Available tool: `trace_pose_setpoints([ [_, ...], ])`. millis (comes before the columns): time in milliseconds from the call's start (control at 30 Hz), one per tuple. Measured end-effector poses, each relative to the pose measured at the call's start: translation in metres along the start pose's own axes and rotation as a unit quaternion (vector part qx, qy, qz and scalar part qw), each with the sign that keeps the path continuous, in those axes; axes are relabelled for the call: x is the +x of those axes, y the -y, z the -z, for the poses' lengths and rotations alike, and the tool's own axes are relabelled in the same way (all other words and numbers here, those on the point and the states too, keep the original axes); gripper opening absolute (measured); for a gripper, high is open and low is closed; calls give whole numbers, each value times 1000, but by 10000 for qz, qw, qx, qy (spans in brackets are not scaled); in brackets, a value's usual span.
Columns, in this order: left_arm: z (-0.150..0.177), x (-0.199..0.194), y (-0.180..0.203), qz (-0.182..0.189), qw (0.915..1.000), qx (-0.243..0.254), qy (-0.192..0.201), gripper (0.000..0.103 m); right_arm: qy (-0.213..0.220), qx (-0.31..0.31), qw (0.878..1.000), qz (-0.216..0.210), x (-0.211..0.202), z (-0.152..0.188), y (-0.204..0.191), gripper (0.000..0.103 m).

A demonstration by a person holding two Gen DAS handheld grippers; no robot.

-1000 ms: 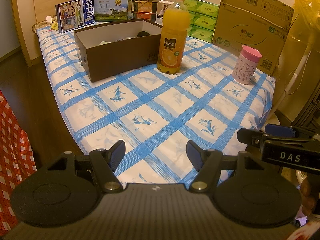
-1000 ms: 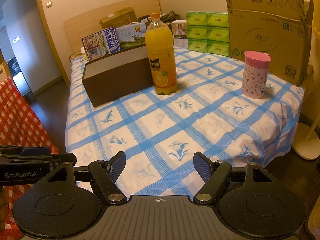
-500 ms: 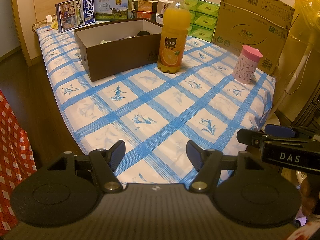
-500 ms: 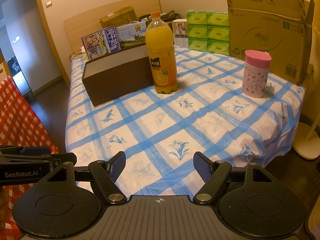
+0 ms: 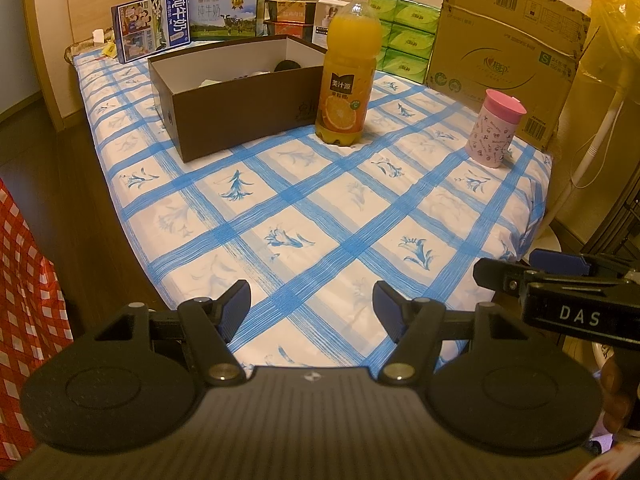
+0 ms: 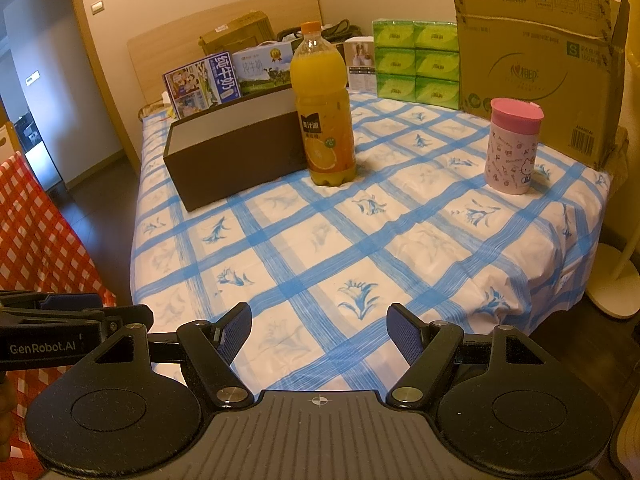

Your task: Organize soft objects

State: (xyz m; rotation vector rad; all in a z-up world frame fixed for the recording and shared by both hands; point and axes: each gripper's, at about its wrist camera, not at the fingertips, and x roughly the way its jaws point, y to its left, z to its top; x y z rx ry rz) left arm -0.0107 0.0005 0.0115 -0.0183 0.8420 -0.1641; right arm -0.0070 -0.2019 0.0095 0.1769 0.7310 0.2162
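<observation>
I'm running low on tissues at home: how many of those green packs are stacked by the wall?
6 show in the right wrist view, two columns of three: top, middle, bottom. More may sit hidden behind them or the cardboard box.

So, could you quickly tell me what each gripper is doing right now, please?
Left gripper: open, holding nothing, above the near edge of the tablecloth.
Right gripper: open, holding nothing, also above the near edge.
</observation>
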Motion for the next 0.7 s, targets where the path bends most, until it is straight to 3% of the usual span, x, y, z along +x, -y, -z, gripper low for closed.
trace_pose_setpoints([
  [700, 4, 9, -6, -18, 10000, -40, -80, 65, -62, -5, 10000, 18, 5, 7, 0, 74],
])
